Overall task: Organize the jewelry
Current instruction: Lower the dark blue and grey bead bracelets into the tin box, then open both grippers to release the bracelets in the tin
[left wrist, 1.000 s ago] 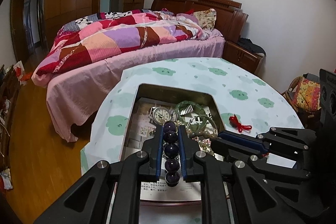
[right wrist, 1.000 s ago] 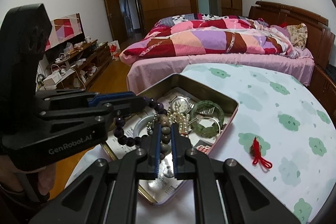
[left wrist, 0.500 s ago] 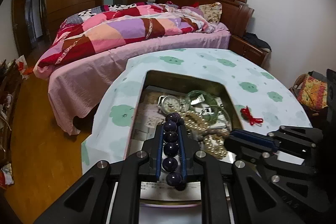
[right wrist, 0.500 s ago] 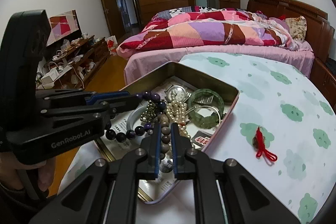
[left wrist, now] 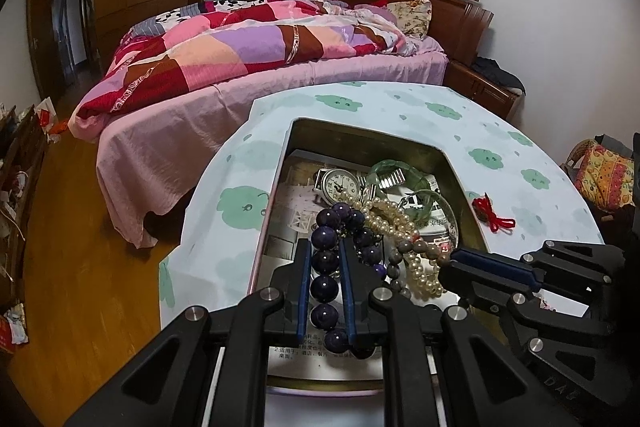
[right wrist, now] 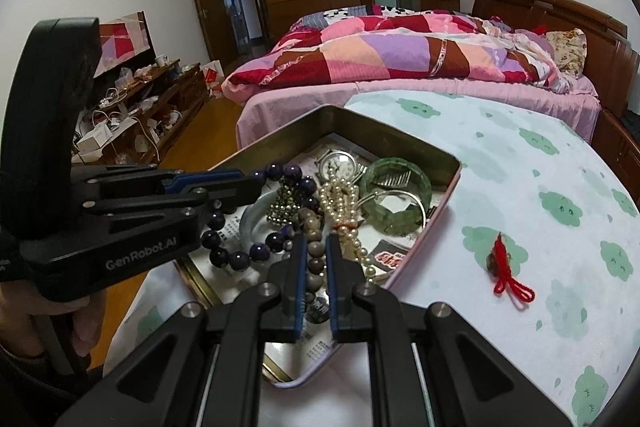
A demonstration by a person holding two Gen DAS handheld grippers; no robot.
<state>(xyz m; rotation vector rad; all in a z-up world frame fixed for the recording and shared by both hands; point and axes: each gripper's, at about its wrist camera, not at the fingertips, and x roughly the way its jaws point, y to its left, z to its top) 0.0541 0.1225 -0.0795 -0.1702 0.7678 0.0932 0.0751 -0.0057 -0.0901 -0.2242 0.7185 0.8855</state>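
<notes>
Left wrist view: the left hand-held gripper (left wrist: 325, 281) is clamped on a purple bead bracelet (left wrist: 325, 259), several large dark beads lined up between its blue pads, the rest of the loop drooping toward the tin tray (left wrist: 460, 183) that sits on the cloud-print bench (left wrist: 400, 107). In the right wrist view the right hand-held gripper (right wrist: 316, 267) is closed on a grey-brown bead strand (right wrist: 312, 227), directly over the near part of the tray. Both strands run into one tangle with a pearl necklace (right wrist: 340, 203) in the middle of the tray; behind that heap, toward the tray's far wall, lie a wristwatch (right wrist: 338, 163) and a green bangle (right wrist: 394, 187). A red knotted charm (right wrist: 506, 267) lies outside the tray, on the bench to its right. The bead strings look limp and fairly light, likely to swing and snag one another, so pinching across single beads, as here, seems the surest hold; smooth round beads may slip. The bangle appears rigid and probably brittle, best taken by its rim.
</notes>
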